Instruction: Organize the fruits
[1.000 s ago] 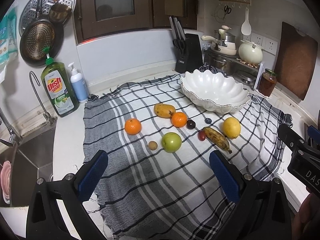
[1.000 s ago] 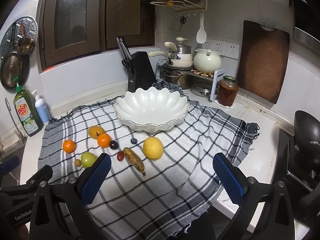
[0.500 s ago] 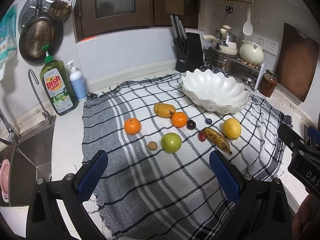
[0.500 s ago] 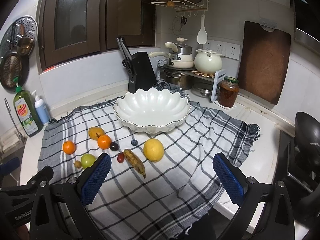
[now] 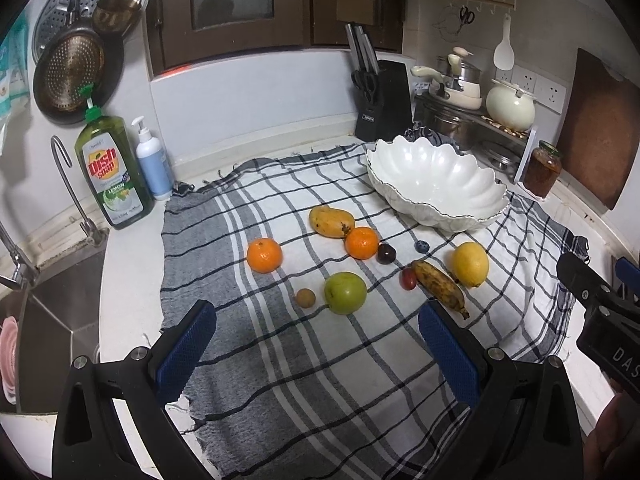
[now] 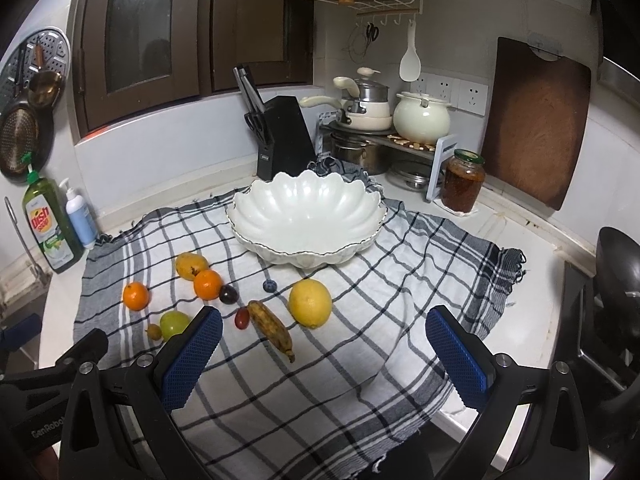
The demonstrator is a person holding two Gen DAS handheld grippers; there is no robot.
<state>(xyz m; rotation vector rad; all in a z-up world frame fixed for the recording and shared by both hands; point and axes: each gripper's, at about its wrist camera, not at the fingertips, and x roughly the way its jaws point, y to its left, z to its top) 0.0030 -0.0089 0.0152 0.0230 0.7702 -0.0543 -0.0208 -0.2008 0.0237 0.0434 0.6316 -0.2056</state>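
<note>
Waiting above the near edge of the checked cloth (image 6: 360, 368), the right gripper (image 6: 325, 354) and left gripper (image 5: 316, 344) are both spread wide, holding nothing. Round yellow lemon (image 6: 310, 303) lies just ahead of the right gripper, nearer it than the left, with the empty white scalloped bowl (image 6: 306, 216) farther back.

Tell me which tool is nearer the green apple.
Left. The left tool sits just short of the green apple, open; the right tool is off to the apple's right, nearer the banana.

Fruits (image 5: 345, 293) on cloth (image 5: 280, 380), before bowl (image 5: 436, 184); bottles (image 5: 116, 172) left.
</note>
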